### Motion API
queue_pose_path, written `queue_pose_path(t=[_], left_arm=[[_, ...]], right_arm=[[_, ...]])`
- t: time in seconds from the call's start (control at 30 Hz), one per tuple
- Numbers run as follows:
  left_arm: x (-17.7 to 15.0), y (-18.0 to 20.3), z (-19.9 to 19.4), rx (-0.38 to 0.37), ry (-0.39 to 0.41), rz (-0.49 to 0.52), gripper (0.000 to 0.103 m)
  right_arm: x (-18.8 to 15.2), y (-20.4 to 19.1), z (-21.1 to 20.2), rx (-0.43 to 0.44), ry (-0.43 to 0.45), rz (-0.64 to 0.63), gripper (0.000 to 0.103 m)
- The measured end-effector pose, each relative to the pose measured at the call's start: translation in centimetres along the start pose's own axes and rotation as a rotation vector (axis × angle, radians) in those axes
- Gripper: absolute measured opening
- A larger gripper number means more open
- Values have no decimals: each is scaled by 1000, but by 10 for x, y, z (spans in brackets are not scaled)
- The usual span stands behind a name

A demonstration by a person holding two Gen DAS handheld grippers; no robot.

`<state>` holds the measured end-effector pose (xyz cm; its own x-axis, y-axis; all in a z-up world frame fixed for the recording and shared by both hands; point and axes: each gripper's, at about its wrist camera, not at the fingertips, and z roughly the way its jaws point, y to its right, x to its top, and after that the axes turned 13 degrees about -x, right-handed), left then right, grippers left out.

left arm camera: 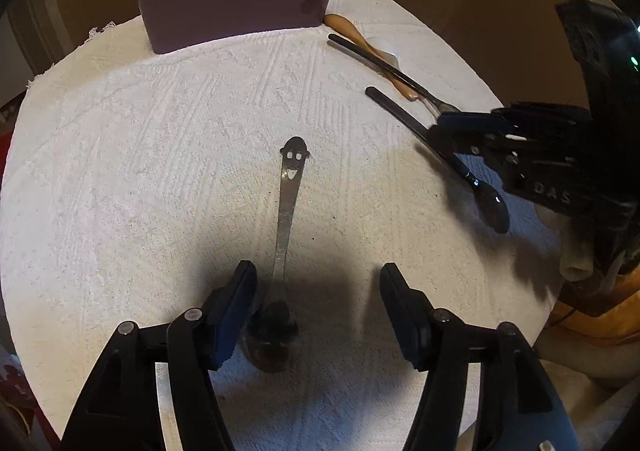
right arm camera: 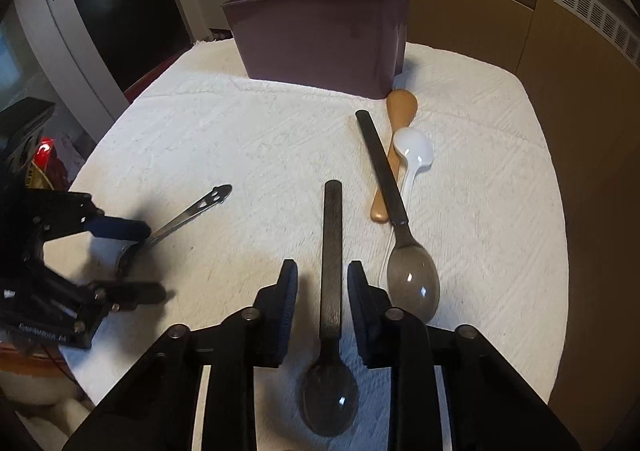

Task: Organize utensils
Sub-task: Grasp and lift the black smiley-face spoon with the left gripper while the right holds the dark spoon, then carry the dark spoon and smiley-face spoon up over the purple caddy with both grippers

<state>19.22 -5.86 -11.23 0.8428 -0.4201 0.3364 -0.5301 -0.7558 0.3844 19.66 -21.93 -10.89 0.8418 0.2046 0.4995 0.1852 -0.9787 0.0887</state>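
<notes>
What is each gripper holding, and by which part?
Nothing is gripped. The right gripper straddles the nearer black spoon low on its handle, a gap showing; the left gripper stands open over the smiley spoon.

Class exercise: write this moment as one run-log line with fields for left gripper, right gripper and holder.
left gripper: open, over smiley spoon | right gripper: astride black-handled spoon, gaps visible | holder: chopsticks, white utensil inside

Warm, dim indoor light falls from above onto the white table [left arm camera: 140, 171], which is bright against dark surroundings. Each claw throws a soft dark shadow on the cloth below it. Small glints sit on the spoon bowls [right arm camera: 414, 283]. Fisheye curvature bends the edges, with black vignetted corners; the periphery blurs slightly.
</notes>
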Motion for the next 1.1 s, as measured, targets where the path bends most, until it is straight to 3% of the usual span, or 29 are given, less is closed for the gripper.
queue_pose_path(t=[0.27,0.4,0.6,0.67,0.83,0.97,1.0,1.03,1.1], left_arm=[[-5,-9,-10,-58,23,-47,69],[3,-14,-13,-31,9,-50,55],[33,-23,-3,26,-33,-23,53],[45,-21,1,36,-45,-8,46],[69,-12,17,47,-68,27,28],[77,0,29,95,-78,84,28],[78,1,30,108,-81,90,25],[77,2,30,127,-79,97,15],[78,8,35,147,-75,113,16]], right_arm=[[14,-16,23,-85,-38,-65,13],[6,-16,11,-54,-31,-65,13],[-4,3,-23,-26,21,-13,13],[-7,9,-30,-31,34,2,13],[-13,19,-33,-37,50,21,13],[-17,24,-30,-32,48,34,13],[-18,24,-30,-31,47,35,13],[-19,26,-28,-32,46,39,13],[-20,28,-28,-33,48,48,13]])
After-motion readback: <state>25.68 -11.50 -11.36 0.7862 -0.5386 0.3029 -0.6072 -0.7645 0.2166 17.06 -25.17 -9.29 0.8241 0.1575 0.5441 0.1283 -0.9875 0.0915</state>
